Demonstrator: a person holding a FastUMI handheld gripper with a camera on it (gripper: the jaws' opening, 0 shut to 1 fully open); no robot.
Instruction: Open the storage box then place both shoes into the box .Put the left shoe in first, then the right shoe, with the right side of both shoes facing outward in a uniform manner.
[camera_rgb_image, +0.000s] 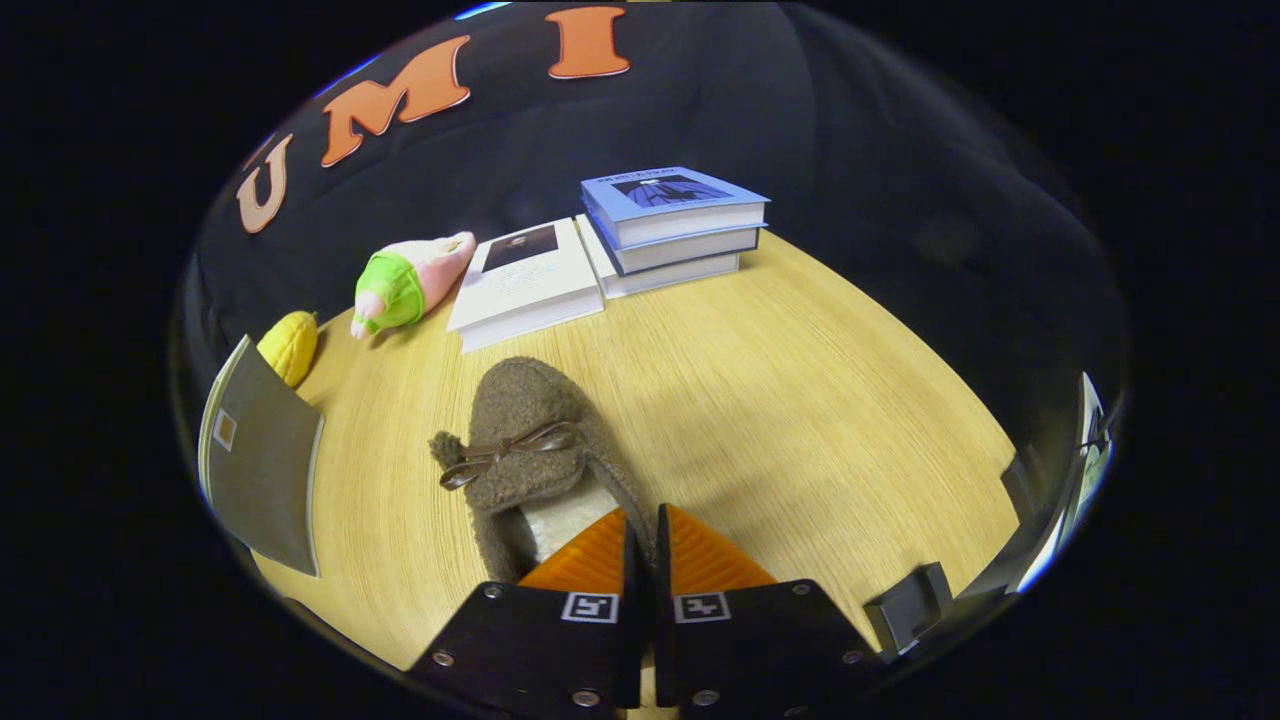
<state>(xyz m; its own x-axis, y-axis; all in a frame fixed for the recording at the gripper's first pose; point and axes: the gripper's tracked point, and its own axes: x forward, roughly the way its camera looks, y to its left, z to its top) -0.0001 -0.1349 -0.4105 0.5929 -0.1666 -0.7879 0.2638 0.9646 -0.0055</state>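
The tongs (641, 525) pinch the side wall of a fuzzy shoe (535, 450) on the bench (800, 400). It looks not yet boxed, so most work is left.

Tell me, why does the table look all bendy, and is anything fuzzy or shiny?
In the gripper view, the fisheye lens bows the light wooden table into a dome; the fuzzy brown slipper with a bow looks sharp, held at its side wall by the tool, whose fingers are nearly closed on it; soft shadows fall beside the slipper and the stacked blue and white books; no strong glare.
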